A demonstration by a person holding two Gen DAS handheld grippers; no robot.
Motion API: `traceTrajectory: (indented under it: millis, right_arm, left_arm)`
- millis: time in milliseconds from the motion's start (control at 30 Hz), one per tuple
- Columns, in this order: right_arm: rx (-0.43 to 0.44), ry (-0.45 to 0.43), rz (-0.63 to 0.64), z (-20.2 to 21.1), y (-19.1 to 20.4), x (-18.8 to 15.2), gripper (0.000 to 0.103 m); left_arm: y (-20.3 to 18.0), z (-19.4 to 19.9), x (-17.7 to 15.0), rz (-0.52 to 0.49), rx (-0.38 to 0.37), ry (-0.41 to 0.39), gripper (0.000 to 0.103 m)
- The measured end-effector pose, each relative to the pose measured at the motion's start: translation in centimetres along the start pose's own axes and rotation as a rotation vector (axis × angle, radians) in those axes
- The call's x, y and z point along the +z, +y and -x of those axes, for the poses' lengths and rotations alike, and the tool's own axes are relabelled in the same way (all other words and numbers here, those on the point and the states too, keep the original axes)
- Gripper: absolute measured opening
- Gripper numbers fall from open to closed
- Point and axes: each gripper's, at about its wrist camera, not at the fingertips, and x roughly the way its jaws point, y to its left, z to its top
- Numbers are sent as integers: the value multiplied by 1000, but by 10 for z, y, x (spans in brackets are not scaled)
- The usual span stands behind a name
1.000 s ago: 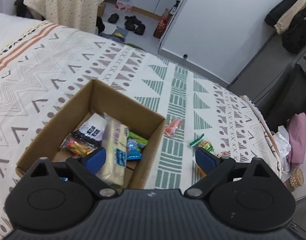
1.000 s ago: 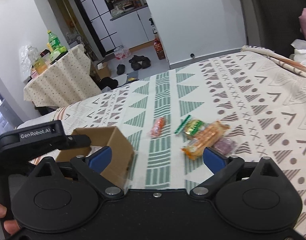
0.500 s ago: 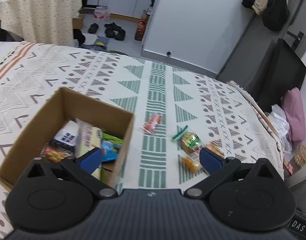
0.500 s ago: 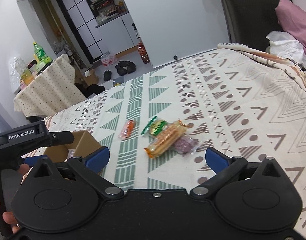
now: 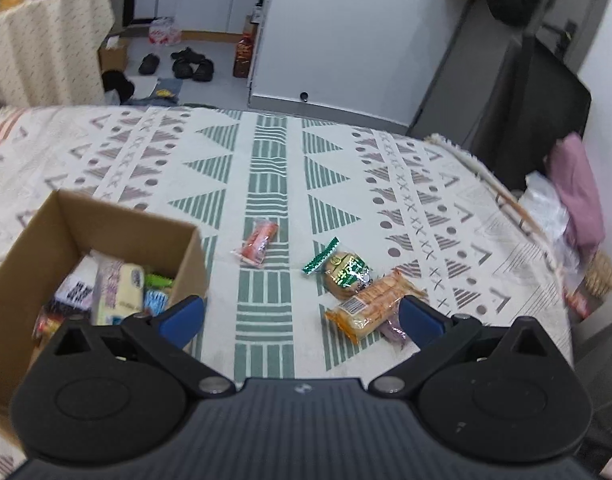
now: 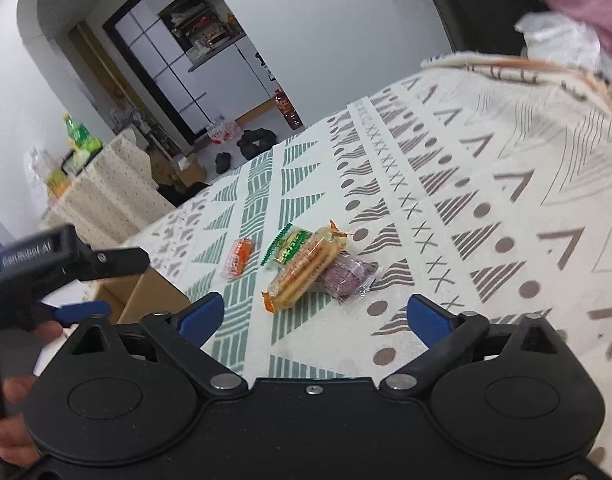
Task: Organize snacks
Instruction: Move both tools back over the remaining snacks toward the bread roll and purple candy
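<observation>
Moved: both tongs swung from box (image 5: 106, 240) toward loose snacks (image 6: 306, 264) on bed (image 5: 386, 184).
Left tongs (image 5: 302, 314): agape, empty.
Right tongs (image 6: 314, 314): agape, lined up for cracker pack (image 6: 302, 270).

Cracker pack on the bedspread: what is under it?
The cracker pack lies across a purple snack and the edge of a green-wrapped snack. Whether anything else is beneath it is hidden.

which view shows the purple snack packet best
The right wrist view: the purple snack packet lies almost fully exposed beside the orange cracker pack. In the left wrist view only a sliver peeks out between the cracker pack and the left tool's finger.
</observation>
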Motion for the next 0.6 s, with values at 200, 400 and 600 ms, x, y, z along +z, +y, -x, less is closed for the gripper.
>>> traceTrajectory:
  millis: [200,400,600]
  right_arm:
    - [-47,-6,34,-15,-10,3,89]
    - [-51,28,38,-40,-20,2,83]
    - [-74,40,73,-64,-21,0,81]
  left_arm:
    - [-16,-28,9,-60,4,13,103]
    - [-27,-56,10,-95,-39,40,101]
    - [-35,-83,11,-117,-86,77,100]
